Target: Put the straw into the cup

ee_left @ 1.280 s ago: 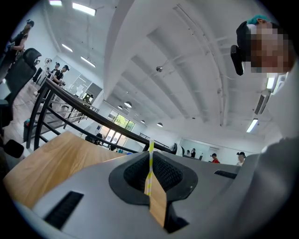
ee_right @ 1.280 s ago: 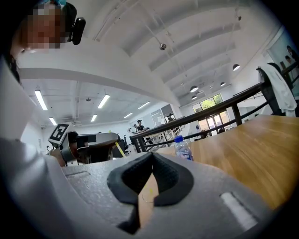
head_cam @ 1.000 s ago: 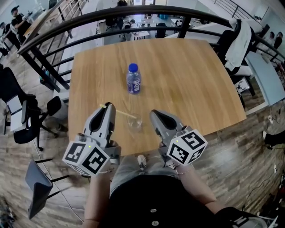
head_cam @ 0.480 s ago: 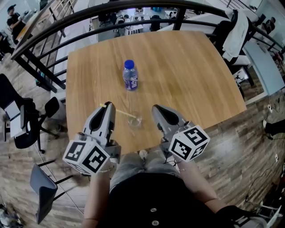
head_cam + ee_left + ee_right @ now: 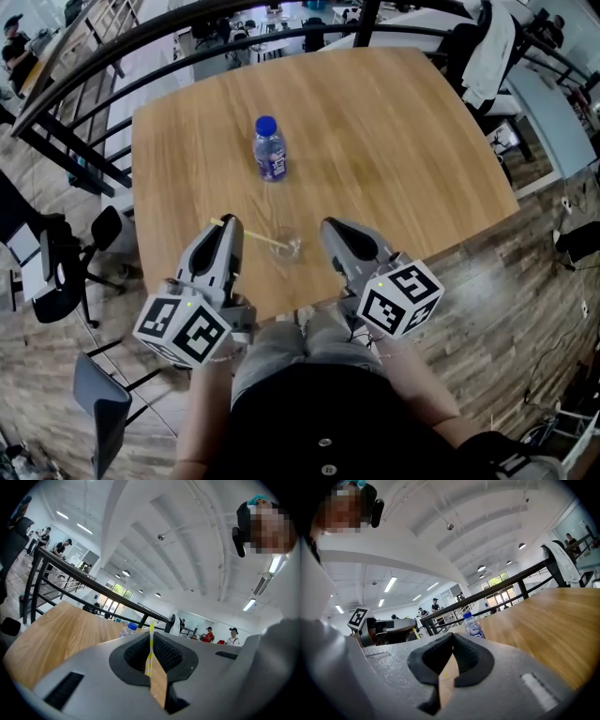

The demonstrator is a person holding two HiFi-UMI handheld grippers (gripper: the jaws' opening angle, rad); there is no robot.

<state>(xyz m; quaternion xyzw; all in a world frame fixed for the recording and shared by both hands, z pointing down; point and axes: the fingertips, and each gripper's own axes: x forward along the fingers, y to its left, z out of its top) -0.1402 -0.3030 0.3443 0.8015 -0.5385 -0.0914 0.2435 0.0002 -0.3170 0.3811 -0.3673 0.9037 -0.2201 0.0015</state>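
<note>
A clear plastic cup (image 5: pixel 286 246) stands on the wooden table (image 5: pixel 394 141) near its front edge, between my two grippers. My left gripper (image 5: pixel 226 225) is shut on a yellow-and-white striped straw (image 5: pixel 253 236). The straw runs from the jaws rightward to the cup's rim; whether its end is inside I cannot tell. In the left gripper view the straw (image 5: pixel 150 651) stands pinched between the pads of the left gripper (image 5: pixel 151 637). My right gripper (image 5: pixel 330 228) hangs just right of the cup, apart from it. In its own view the right gripper (image 5: pixel 451 641) is shut with nothing between its jaws.
A water bottle (image 5: pixel 268 150) with a blue cap stands upright farther back on the table, also seen as the bottle (image 5: pixel 472 626). A black railing (image 5: pixel 112 56) curves behind the table. Office chairs (image 5: pixel 56 262) stand on the floor at the left.
The head view has tilted, so the table sits a little higher in frame. Both grippers, the straw and the cup keep their places relative to each other.
</note>
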